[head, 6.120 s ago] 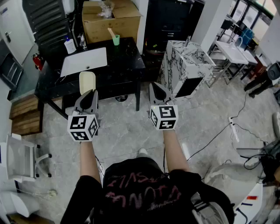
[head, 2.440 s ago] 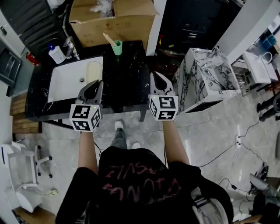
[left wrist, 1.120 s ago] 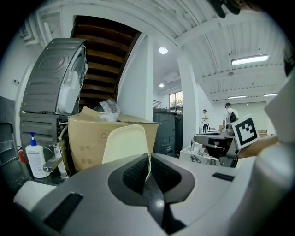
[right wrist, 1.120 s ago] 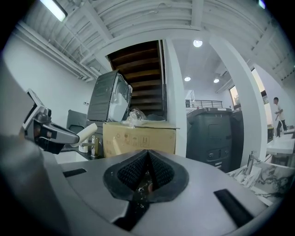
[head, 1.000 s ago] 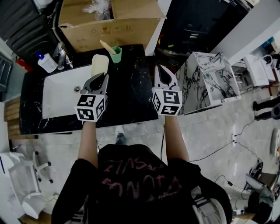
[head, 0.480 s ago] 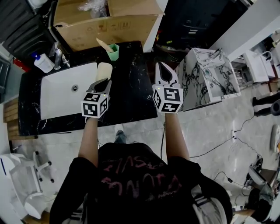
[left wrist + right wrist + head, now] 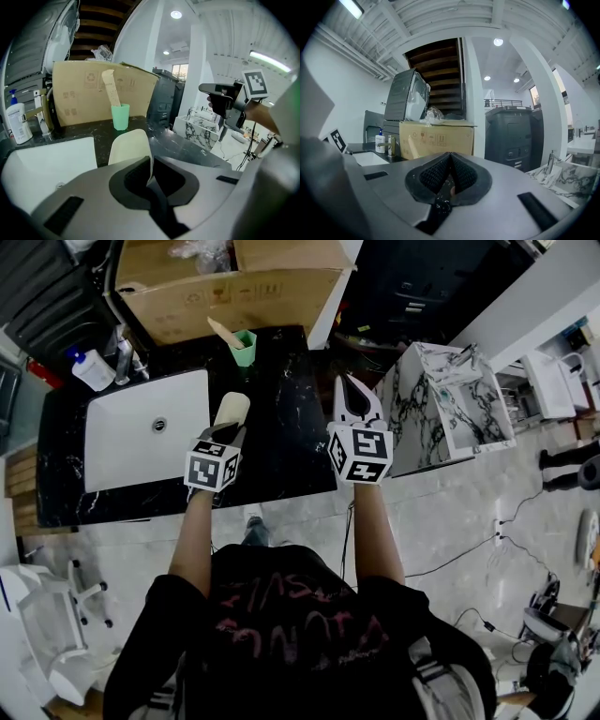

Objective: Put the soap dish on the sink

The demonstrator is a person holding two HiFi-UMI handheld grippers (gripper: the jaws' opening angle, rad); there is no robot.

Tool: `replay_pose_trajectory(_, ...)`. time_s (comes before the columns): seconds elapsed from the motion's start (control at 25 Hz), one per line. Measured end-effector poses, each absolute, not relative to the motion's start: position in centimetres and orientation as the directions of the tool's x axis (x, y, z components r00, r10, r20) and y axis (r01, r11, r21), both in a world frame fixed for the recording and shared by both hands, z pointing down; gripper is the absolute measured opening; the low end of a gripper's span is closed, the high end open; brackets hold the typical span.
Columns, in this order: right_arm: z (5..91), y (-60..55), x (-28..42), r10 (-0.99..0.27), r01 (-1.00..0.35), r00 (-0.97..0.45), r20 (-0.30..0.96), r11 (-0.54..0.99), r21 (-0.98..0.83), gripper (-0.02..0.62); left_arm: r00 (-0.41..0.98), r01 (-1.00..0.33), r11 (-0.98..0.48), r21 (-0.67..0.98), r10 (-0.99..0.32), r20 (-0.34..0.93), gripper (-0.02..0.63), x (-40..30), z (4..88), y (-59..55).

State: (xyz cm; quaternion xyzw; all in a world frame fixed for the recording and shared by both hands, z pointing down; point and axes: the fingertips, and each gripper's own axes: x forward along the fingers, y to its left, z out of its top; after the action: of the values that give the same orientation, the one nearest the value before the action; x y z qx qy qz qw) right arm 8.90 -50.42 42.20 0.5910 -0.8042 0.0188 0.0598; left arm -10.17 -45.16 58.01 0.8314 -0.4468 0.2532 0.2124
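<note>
A cream soap dish point(image 7: 231, 409) point(image 7: 130, 146) is pinched at its near edge by my left gripper point(image 7: 222, 432) point(image 7: 151, 167), which is shut on it. The dish hangs over the black marble counter point(image 7: 281, 418), just right of the white sink basin point(image 7: 145, 430) point(image 7: 47, 161). My right gripper point(image 7: 350, 399) point(image 7: 450, 164) is shut with nothing in it, over the counter's right end.
A green cup point(image 7: 244, 347) point(image 7: 120, 116) with a stick in it stands at the counter's back. A faucet point(image 7: 123, 360) and a soap bottle point(image 7: 92, 371) point(image 7: 18, 123) sit behind the basin. A cardboard box point(image 7: 225, 282) is behind the counter, a marbled cabinet point(image 7: 445, 399) to the right.
The person walked up to the counter. My left gripper carried the soap dish from above the basin's right edge rightward and nearer, over the black counter.
</note>
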Motion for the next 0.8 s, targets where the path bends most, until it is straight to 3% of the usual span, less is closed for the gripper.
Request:
replay_pose_trajectory(0.32, 43.1, -50.1, 9.2, -0.948, -0.955, -0.284, 0.142, 0.293, 0.045, 0.014, 0.473, -0.843, -0.522, 0.129, -0.604, 0.641, 0.040, -9.7, 59.7, -44.6)
replay_pose_trajectory(0.8, 43.6, -49.2, 8.4, -0.943, -0.952, -0.295, 0.153, 0.305, 0.042, 0.014, 0.471, -0.858, -0.496, 0.135, -0.656, 0.590, 0.040, -10.6, 58.4, -44.2)
